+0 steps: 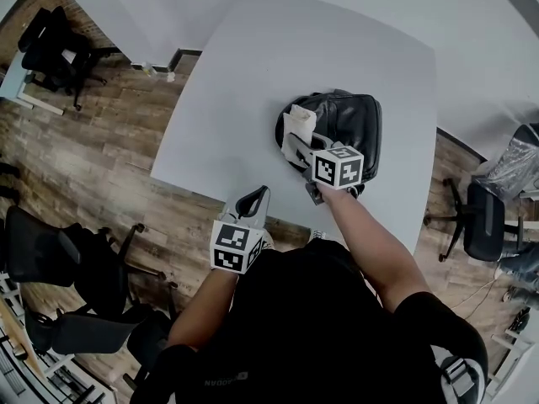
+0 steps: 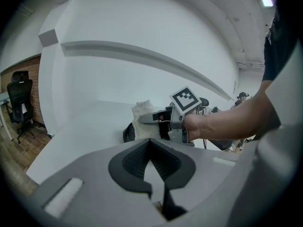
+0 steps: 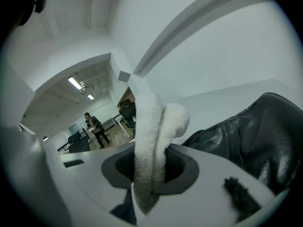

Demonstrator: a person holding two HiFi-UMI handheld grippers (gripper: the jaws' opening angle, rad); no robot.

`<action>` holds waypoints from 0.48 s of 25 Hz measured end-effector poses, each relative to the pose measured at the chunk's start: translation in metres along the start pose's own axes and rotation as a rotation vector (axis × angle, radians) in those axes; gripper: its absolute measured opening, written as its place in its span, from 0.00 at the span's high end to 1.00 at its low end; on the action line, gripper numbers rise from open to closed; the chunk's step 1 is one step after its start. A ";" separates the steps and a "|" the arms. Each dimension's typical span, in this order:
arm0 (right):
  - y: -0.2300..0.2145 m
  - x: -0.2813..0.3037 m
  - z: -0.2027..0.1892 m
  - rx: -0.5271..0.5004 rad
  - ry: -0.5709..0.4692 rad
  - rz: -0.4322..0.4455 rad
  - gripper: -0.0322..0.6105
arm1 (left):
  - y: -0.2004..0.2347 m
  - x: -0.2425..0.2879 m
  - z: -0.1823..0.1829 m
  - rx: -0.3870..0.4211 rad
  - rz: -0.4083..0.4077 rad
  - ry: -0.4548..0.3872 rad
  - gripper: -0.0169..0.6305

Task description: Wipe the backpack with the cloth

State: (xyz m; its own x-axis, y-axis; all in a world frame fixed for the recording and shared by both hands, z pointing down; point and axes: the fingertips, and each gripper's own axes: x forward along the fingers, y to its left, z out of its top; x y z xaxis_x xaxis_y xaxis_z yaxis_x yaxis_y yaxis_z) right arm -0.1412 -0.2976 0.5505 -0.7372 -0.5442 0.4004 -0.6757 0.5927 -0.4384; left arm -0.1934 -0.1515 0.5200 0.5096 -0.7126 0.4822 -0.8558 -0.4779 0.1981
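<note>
A black leather backpack (image 1: 347, 124) lies flat on the white table (image 1: 253, 82), toward its near right side. My right gripper (image 1: 295, 148) is over the backpack's left end and is shut on a folded white cloth (image 1: 299, 124). In the right gripper view the cloth (image 3: 152, 136) stands up between the jaws, with the backpack (image 3: 246, 136) just to its right. My left gripper (image 1: 254, 199) hangs by the table's near edge, apart from the backpack, shut with nothing in it. The left gripper view looks past its closed jaws to the right gripper (image 2: 144, 119), the cloth (image 2: 143, 111) and a bit of backpack (image 2: 128, 133).
Black office chairs stand on the wooden floor at the left (image 1: 55, 45) and lower left (image 1: 80, 272), and another at the right (image 1: 484, 221). A white wall (image 1: 126, 7) runs behind the table. A person (image 3: 96, 128) stands far off in the room.
</note>
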 end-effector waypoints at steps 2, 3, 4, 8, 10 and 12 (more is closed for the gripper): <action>0.004 0.000 -0.004 -0.012 0.009 0.004 0.82 | 0.002 -0.001 -0.002 -0.001 -0.002 0.000 0.96; 0.005 -0.001 -0.005 -0.016 0.013 0.004 0.82 | 0.002 -0.001 -0.002 -0.002 -0.004 0.000 0.96; 0.005 -0.002 -0.006 -0.019 0.017 0.003 0.82 | 0.001 -0.001 -0.002 -0.004 -0.007 0.001 0.96; 0.006 -0.009 -0.009 -0.010 0.026 -0.008 0.82 | -0.002 0.002 -0.002 -0.012 -0.023 0.005 0.96; 0.005 -0.014 -0.011 -0.002 0.029 -0.012 0.82 | -0.004 0.004 -0.001 -0.007 -0.032 0.005 0.96; 0.004 -0.021 -0.013 0.006 0.032 -0.015 0.82 | -0.008 0.006 0.001 -0.002 -0.042 0.004 0.96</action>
State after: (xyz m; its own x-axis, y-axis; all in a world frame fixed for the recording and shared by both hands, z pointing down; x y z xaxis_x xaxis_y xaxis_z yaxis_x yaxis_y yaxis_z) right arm -0.1279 -0.2763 0.5505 -0.7266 -0.5340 0.4323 -0.6869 0.5807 -0.4370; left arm -0.1828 -0.1527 0.5202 0.5445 -0.6900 0.4768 -0.8339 -0.5062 0.2197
